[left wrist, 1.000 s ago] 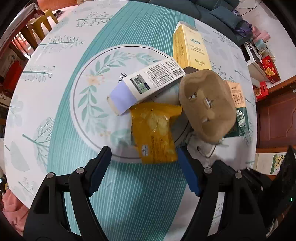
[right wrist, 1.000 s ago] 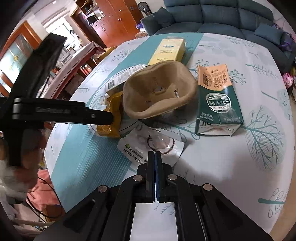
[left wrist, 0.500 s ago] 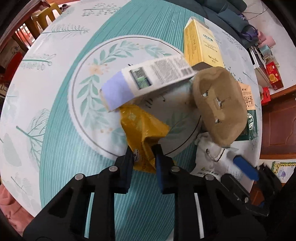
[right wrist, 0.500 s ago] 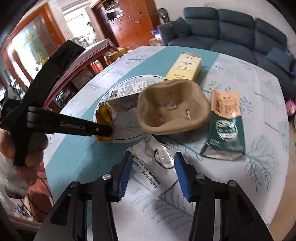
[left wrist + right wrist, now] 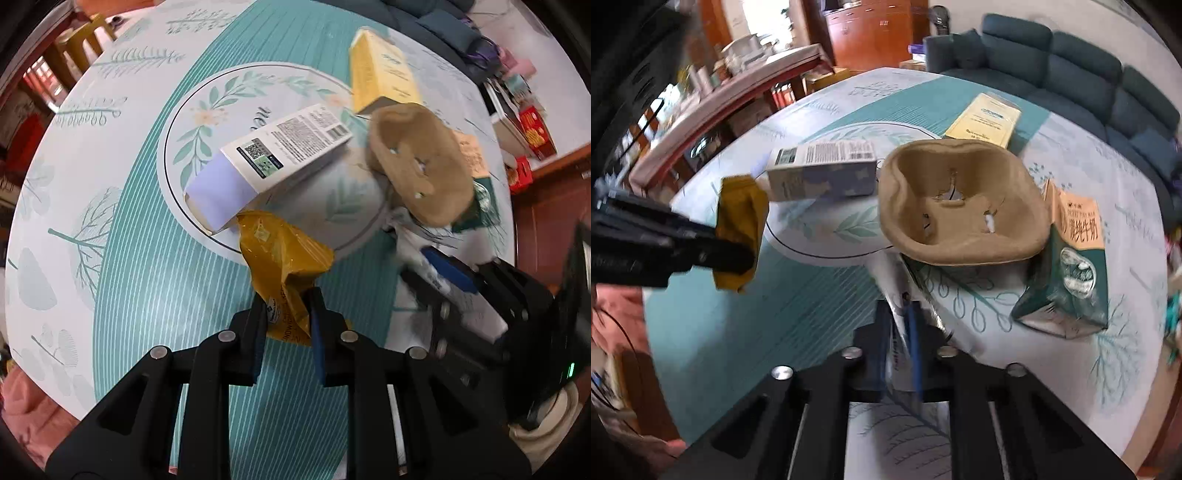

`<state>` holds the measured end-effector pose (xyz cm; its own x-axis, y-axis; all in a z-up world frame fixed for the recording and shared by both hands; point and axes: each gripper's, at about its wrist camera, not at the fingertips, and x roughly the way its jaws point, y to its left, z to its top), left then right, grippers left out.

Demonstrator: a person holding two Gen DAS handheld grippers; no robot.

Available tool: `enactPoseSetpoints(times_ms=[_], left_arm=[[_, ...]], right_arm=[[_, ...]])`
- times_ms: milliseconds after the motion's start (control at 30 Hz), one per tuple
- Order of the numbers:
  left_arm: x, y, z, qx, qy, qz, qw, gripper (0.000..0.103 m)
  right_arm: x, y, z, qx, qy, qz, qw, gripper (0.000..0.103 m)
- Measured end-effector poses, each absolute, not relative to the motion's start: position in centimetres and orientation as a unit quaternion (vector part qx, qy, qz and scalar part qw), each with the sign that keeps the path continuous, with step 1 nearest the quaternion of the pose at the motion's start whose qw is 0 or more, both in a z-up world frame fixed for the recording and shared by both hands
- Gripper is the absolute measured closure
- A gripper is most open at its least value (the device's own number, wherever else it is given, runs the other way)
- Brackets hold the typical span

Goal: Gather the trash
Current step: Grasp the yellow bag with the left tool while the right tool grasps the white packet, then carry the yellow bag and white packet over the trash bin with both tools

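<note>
My left gripper point(image 5: 286, 301) is shut on a crumpled yellow wrapper point(image 5: 282, 256) and holds it just above the round table; the wrapper also shows in the right wrist view point(image 5: 738, 221). My right gripper point(image 5: 899, 314) is shut on a white plastic wrapper point(image 5: 899, 354), seen in the left wrist view point(image 5: 424, 266) too. A brown pulp cup tray point(image 5: 960, 206) sits beyond it. A white and lilac box point(image 5: 273, 162) lies on the table's centre ring.
A yellow box point(image 5: 384, 79) lies at the far side. A green and orange milk carton point(image 5: 1071, 266) lies right of the tray. The teal and white tablecloth point(image 5: 147, 277) covers the table. A blue sofa point(image 5: 1071, 74) stands behind.
My left gripper closed on the yellow wrapper and lifted it toward me. My right gripper opened, then shut on the white wrapper.
</note>
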<state>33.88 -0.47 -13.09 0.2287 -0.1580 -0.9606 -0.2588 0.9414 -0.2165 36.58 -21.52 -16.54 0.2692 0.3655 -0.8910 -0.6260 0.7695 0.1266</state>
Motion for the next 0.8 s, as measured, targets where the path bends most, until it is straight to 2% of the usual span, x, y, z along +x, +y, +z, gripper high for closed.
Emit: enactPoseSetpoints(times_ms=[367,667,800], left_arm=[[30.1,0.6,-9.8,-0.169,0.615,-0.040,0.769,0.086],[24.8,3.1,-12.5,-0.155,0.657,-0.109,0.730,0.086],[22.2,4.8,-14.9,-0.143,0.701,-0.150,0.683,0.086]], right_arm=[[31.9,-22.8,-13.5,0.025,0.551,0.287,0.783,0.098],[22.9,-20.6,-12.1,0.110,0.558,0.211,0.795,0.098],[18.0,-18.6,-11.9,0.144,0.554,0.177,0.801,0.098]])
